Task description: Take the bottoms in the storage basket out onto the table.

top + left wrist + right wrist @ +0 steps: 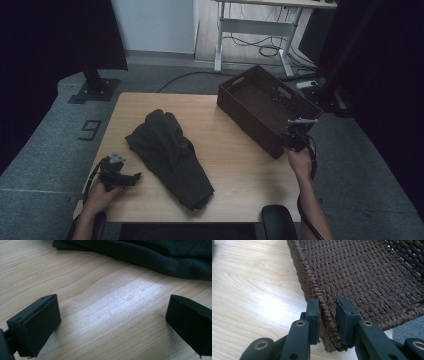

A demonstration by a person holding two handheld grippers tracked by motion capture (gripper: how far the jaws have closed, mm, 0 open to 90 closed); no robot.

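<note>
Repositioning of the woven basket (362, 272) is in hand: its rim at the table's (235, 170) right edge is clamped by the right gripper (328, 307). Left gripper (112, 325) is held wide (nothing between), near the dark garment (170, 155); a steady drag seems called for next.

We can read one mark: a dark figure "9" (90, 129) on the grey floor (45, 150), left of the desk (210, 107).

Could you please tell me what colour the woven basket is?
Dark brown; the basket shows best in the right gripper view, its rim between the right tongs.
</note>
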